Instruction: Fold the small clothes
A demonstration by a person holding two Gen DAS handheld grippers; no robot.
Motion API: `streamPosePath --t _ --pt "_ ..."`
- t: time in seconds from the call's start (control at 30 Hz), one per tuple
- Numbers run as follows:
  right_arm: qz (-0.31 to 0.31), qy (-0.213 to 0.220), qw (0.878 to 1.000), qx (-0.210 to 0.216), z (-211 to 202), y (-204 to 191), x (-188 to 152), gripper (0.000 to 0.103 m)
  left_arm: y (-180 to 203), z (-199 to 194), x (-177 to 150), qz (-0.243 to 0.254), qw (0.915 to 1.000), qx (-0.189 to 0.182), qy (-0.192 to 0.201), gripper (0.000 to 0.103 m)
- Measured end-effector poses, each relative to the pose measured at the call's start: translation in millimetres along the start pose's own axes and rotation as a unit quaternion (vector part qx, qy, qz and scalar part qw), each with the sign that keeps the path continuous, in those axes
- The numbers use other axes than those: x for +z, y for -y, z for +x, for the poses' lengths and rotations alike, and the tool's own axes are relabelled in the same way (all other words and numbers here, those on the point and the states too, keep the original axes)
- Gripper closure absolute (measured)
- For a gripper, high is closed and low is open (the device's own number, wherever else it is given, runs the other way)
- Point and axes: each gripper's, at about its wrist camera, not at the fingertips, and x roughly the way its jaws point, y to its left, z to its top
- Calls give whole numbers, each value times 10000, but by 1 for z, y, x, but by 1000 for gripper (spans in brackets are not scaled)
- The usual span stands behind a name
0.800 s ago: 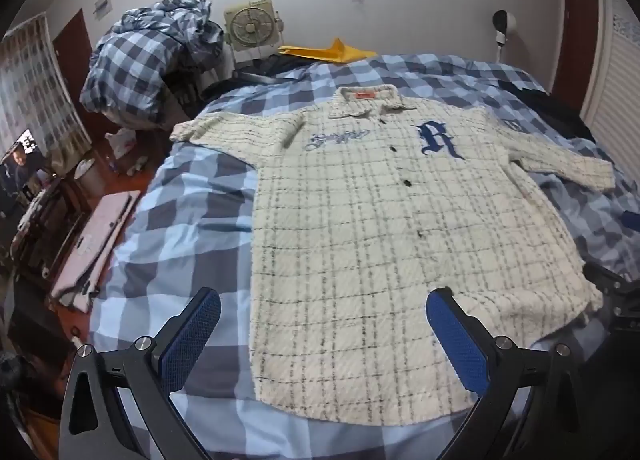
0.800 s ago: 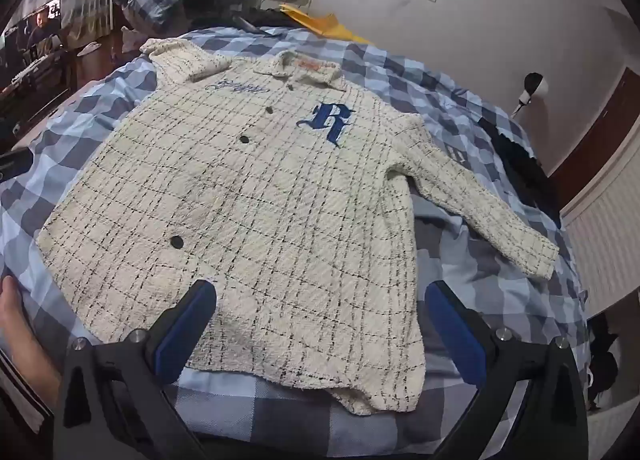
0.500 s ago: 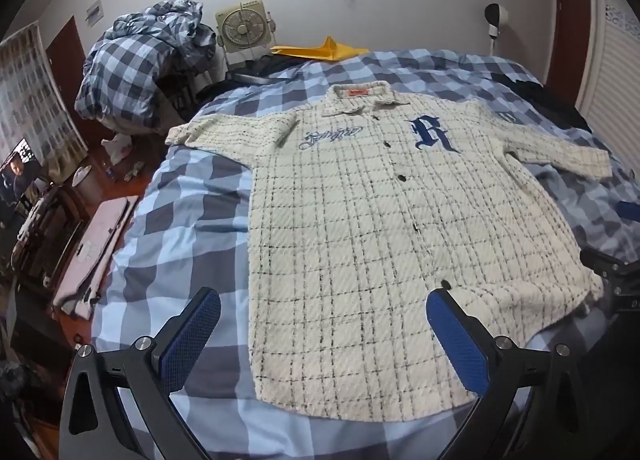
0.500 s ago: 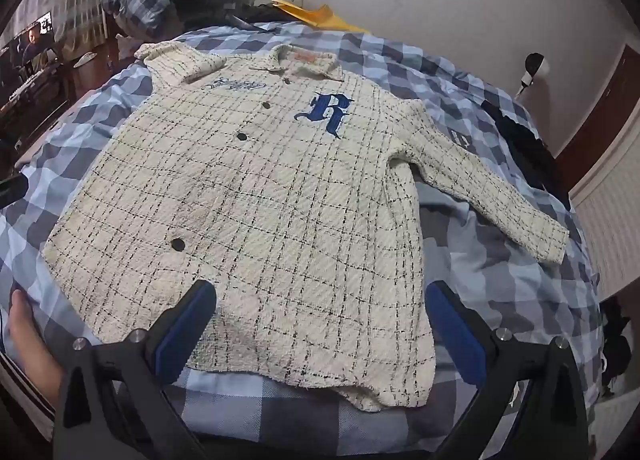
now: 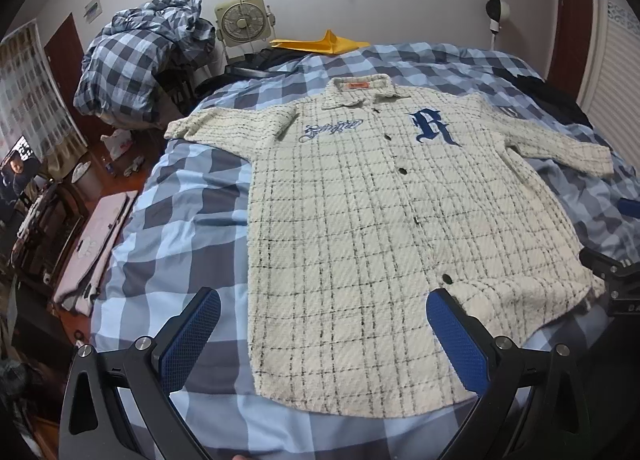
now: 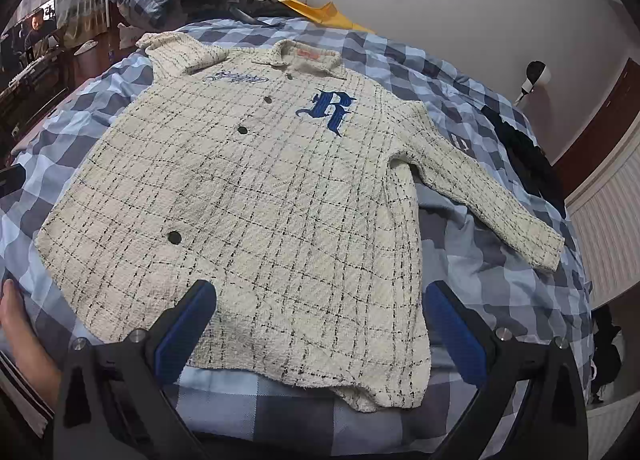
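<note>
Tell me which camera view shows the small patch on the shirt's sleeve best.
The right wrist view shows it best: the sleeve patch lies fairly open on the shirt, though its mark is too small to read. In the left wrist view the same patch sits far off, small and foreshortened.

Cream shirt [image 5: 368,228] with thin black checks, a blue R [image 5: 432,126], blue script [image 5: 330,130], black buttons and an orange neck label; bed [image 5: 180,212] in blue, grey and pale-blue checks; yellow cloth [image 5: 320,43]; blue gripper pads [image 5: 190,338]
</note>
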Motion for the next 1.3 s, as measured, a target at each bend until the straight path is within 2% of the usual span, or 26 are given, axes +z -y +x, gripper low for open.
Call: streamPosePath --t 1.13,1.3 --pt "-102 -35 9999 -112 1 -7 -5 1 2 7 -4 -25 9994 -236 -238 0" --pt "-139 -57 9998 -126 1 -9 -5 1 0 10 -4 -107 9987 -307 -392 0"
